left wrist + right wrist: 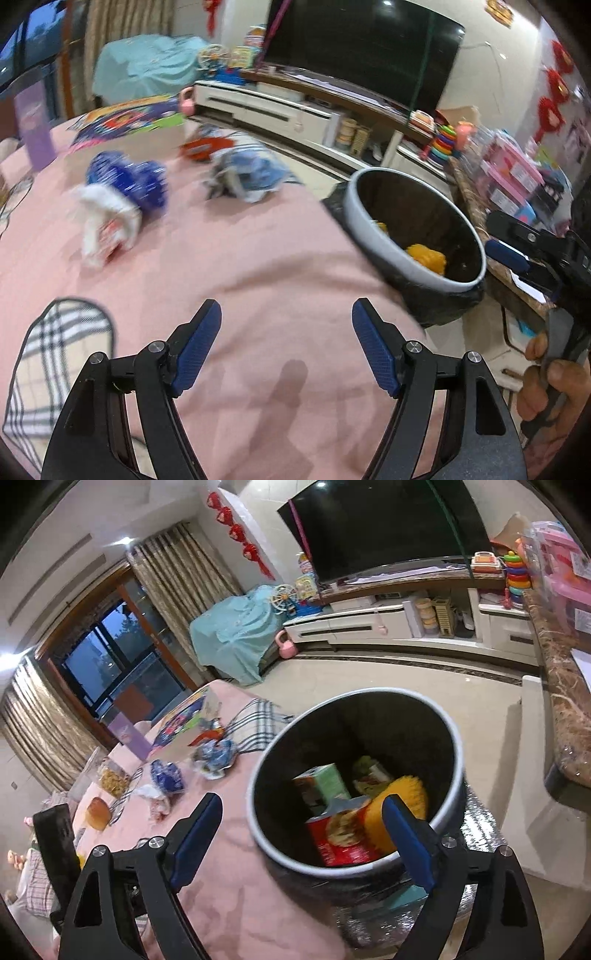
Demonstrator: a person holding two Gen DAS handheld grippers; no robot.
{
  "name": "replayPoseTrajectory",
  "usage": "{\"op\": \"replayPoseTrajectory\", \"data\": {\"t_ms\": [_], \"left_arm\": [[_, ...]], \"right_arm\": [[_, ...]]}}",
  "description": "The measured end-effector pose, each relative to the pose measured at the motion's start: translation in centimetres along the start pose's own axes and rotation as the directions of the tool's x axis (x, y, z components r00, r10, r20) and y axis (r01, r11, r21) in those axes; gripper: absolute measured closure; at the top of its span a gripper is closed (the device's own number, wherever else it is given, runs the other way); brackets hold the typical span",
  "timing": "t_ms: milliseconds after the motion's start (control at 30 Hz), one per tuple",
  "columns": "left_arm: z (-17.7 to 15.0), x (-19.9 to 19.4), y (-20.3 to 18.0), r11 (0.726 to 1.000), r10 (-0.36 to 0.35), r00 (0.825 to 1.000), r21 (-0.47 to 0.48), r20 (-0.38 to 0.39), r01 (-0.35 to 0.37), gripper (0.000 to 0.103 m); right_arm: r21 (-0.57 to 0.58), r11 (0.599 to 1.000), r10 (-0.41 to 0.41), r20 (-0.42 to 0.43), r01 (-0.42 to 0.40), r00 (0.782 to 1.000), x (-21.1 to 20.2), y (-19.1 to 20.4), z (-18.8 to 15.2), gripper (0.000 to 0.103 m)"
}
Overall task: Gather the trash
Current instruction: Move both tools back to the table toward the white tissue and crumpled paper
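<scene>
- The trash bin [354,775], round with a pale rim and a dark liner, stands at the edge of the desk [221,258], which is covered in pink cloth; it is just ahead of the right hand-held gripper [301,834] and ahead and to the right of the left hand-held gripper [286,347].
- Inside the bin lie a red snack packet [343,842], a green carton [325,782], a yellow wrapper [402,805] and another greenish packet [369,771].
- The right hand-held gripper hangs over the near rim of the bin, released, its blue pads wide apart with nothing between them.
- The left hand-held gripper hovers over bare pink cloth, also released and empty.
- Well ahead of the left hand-held gripper and to its left lie a blue wrapper [129,181] touching a white wrapper [107,225]; further ahead sit a crumpled light blue packet [247,173] and a red-orange wrapper [203,147] behind it.
- A hand [546,384] grips the handle of the right tool at the left view's right edge.
- A television [388,524] stands far ahead on a low cabinet.
</scene>
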State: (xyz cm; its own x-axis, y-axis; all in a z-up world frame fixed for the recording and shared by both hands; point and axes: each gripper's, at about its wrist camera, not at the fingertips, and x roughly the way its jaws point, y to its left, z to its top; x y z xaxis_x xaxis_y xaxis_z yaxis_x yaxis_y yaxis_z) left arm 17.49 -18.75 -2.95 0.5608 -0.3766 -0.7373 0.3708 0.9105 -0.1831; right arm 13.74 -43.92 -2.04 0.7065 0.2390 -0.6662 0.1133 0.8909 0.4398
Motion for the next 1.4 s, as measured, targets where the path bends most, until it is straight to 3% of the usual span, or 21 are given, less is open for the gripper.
{"op": "replayPoseTrajectory", "data": {"t_ms": [333, 467, 733, 1000, 1400], "left_arm": [[-3.0, -2.3, 6.5, 0.986, 0.083, 0.997, -0.144, 0.008, -0.081, 0.028], [-3.5, -3.2, 8.5, 0.978, 0.099, 0.995, -0.187, 0.015, -0.094, 0.026], [-4.0, -4.0, 11.3, 0.962, 0.129, 0.991, -0.244, 0.023, -0.120, 0.025], [-3.5, -4.0, 13.1, 0.951, 0.152, 0.988, -0.275, 0.023, -0.140, 0.025], [-1.2, -2.9, 14.3, 0.947, 0.162, 0.986, -0.286, 0.028, -0.148, 0.025]], "right_arm": [[-0.061, 0.996, 0.055, -0.064, -0.059, 0.996, 2.6, 4.8, -2.1, 0.012], [-0.087, 0.993, 0.068, -0.087, -0.076, 0.994, 3.5, 6.7, -3.0, 0.002], [-0.152, 0.982, 0.094, -0.125, -0.113, 0.988, 5.7, 10.6, -3.9, 0.002], [-0.188, 0.977, 0.076, -0.148, -0.104, 0.986, 8.4, 12.5, -3.8, 0.002], [-0.223, 0.974, 0.025, -0.109, -0.049, 0.994, 11.8, 13.5, -1.1, 0.002]]}}
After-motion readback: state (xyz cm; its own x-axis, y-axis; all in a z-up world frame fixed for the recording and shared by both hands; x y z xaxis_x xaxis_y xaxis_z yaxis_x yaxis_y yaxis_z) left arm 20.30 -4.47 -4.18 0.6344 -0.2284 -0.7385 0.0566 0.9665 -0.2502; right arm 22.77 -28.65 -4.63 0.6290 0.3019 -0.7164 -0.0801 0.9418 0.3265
